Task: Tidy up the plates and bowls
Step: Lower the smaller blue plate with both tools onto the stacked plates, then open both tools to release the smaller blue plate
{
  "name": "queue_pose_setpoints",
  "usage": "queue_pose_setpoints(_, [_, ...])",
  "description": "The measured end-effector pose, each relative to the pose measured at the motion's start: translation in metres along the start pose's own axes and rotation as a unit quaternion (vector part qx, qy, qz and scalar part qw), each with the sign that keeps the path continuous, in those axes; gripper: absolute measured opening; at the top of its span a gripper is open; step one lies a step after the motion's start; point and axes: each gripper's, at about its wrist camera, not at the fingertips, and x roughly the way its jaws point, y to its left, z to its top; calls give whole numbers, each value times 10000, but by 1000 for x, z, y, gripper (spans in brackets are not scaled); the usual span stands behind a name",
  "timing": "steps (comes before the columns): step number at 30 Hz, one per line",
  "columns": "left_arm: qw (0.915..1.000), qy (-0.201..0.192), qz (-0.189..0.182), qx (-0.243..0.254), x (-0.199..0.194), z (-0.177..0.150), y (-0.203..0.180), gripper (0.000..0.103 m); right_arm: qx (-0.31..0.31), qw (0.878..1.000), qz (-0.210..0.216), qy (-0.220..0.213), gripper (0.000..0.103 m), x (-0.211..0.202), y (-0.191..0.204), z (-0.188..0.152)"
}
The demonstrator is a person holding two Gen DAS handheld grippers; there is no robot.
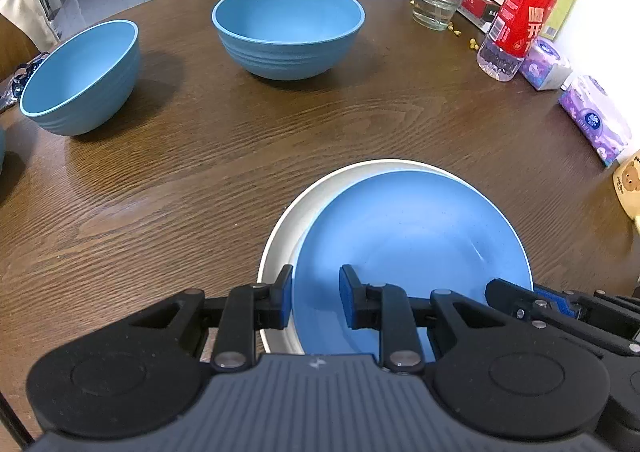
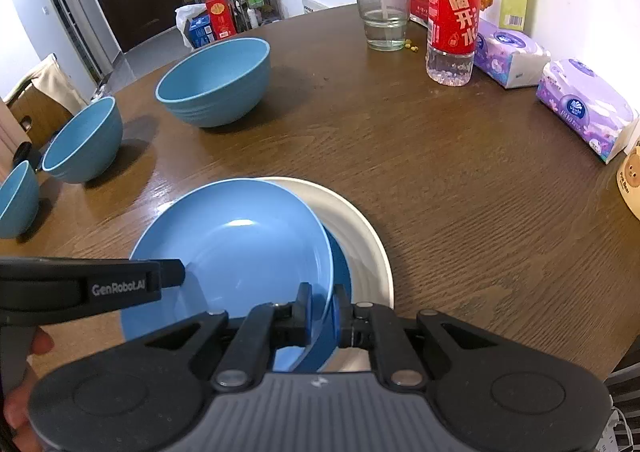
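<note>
Right hand-held gripper [image 2: 320, 310] clamps the blue plate's [image 2: 240, 244] right rim above the white plate [image 2: 360, 220]; left hand-held gripper [image 1: 316, 296] straddles its left rim, narrowly parted.

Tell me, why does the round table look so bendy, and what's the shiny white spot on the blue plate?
In both wrist views the fisheye lens curves the table edge; in the right wrist view the white spot on the blue plate is glare from a light; in the left wrist view the bowls cast soft shadows.
</note>
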Motion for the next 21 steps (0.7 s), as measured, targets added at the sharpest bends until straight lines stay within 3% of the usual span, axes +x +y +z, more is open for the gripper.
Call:
queue_pose_setpoints(17, [9998, -61, 108, 171, 4, -2, -8, 26, -27, 10000, -15, 7, 10, 5, -3, 0])
queue_pose_setpoints(21, [9998, -104, 112, 144, 2, -3, -7, 42, 53, 10000, 28, -2, 11, 4, -7, 0])
